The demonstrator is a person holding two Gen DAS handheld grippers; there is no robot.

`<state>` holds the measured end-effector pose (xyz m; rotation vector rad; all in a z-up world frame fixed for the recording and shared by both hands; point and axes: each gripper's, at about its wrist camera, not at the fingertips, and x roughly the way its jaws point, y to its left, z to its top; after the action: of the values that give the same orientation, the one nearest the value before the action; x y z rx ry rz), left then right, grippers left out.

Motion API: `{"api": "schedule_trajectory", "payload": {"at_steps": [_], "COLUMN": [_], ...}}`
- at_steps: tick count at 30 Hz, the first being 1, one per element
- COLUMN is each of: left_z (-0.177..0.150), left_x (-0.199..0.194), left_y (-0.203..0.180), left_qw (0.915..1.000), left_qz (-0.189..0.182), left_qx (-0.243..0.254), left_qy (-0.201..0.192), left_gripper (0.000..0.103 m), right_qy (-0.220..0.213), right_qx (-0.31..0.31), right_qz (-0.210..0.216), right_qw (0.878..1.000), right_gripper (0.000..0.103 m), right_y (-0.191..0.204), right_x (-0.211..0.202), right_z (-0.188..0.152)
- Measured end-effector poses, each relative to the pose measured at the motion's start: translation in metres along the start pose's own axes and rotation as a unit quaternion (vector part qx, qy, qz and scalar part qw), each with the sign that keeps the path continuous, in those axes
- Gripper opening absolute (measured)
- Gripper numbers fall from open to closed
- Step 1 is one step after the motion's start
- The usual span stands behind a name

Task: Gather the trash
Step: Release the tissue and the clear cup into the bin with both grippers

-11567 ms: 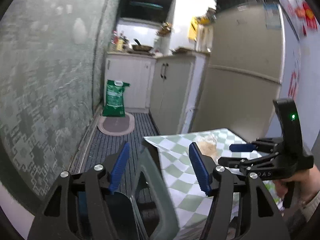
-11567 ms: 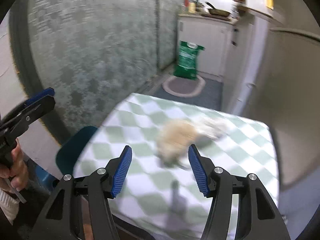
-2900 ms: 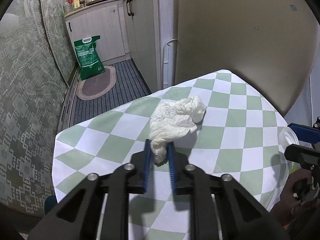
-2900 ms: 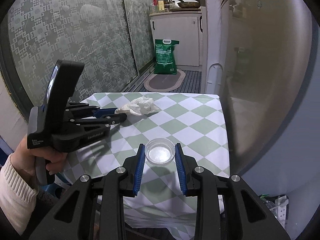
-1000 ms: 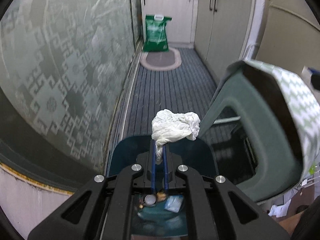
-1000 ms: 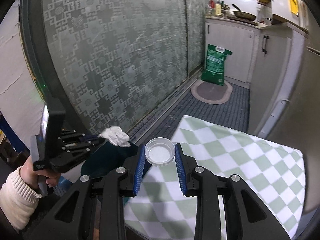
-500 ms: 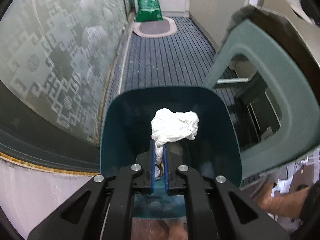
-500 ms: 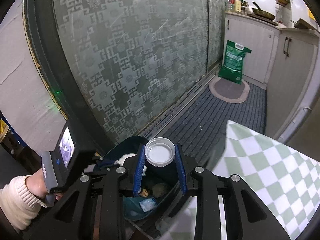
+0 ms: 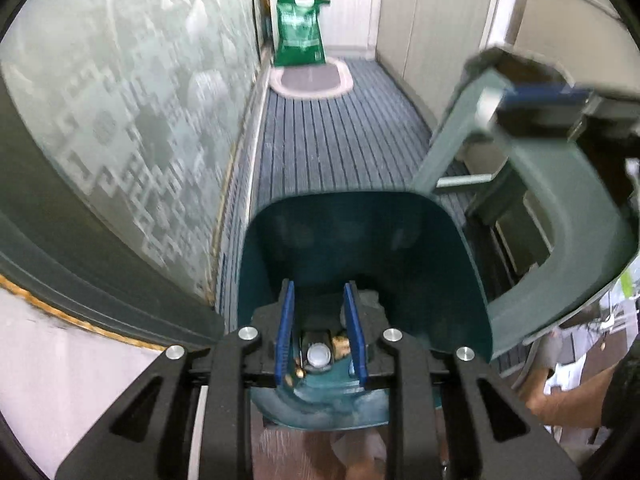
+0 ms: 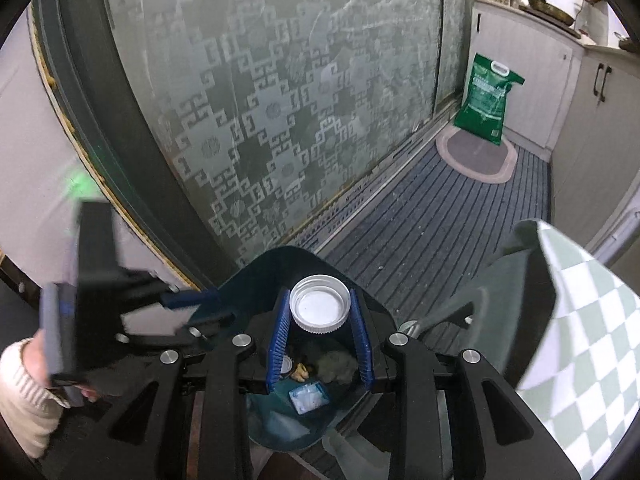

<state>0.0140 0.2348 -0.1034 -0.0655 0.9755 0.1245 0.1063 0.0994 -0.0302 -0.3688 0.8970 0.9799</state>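
A dark teal trash bin stands on the floor beside the table; it also shows in the right wrist view. My left gripper is open and empty above the bin's opening. Trash lies at the bin's bottom. My right gripper is shut on a white plastic lid and holds it over the bin. The left gripper appears blurred at the left in the right wrist view. A crumpled tissue lies in the bin.
A grey-green chair stands right of the bin. The checked tablecloth hangs at the right. A patterned glass door runs along the left. A green bag and an oval mat lie far down the striped floor.
My left gripper has opened and the white tissue has dropped into the bin. My right gripper has moved with the lid to above the bin.
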Motion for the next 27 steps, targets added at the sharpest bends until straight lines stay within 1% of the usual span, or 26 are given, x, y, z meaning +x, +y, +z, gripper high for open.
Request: {"api": "schedule_trajectory", "payload": {"at_steps": [1,5,11,15,18,23,27], "left_z": [0.001,0.006,0.009,0.011,0.011,0.012,0.012], "left_x": [-0.007,-0.027,-0.05,-0.072,-0.088,-0.104,-0.107], "left_y": [0.002,0.006,0.01,0.01,0.01,0.012,0.013], "left_qw": [0.9999,0.9982,0.9943,0.9883,0.9823,0.9747,0.9723], "left_qz": [-0.003,-0.01,-0.015,-0.025,-0.026,-0.031,-0.037], "left_qx": [-0.004,-0.014,-0.026,-0.033,-0.038,-0.045,-0.044], "left_qy": [-0.016,-0.057,-0.102,-0.147,-0.181,-0.217,-0.227], "left_gripper": [0.026,0.023,0.018,0.018,0.018,0.018,0.018], "right_qy": [0.004,0.018,0.044,0.065,0.084,0.123,0.143], "right_qx": [0.0,-0.001,0.003,0.0,-0.012,-0.024,-0.021], "right_qz": [0.0,0.0,-0.006,-0.012,-0.027,-0.051,-0.067], "right_qw": [1.0,1.0,0.999,0.998,0.996,0.991,0.987], "right_gripper": [0.03,0.03,0.03,0.03,0.03,0.03,0.03], "right_y": [0.001,0.005,0.006,0.011,0.021,0.028,0.024], "right_x": [0.004,0.019,0.043,0.06,0.073,0.099,0.11], "right_z": [0.0,-0.001,-0.003,-0.01,-0.016,-0.031,-0.039]}}
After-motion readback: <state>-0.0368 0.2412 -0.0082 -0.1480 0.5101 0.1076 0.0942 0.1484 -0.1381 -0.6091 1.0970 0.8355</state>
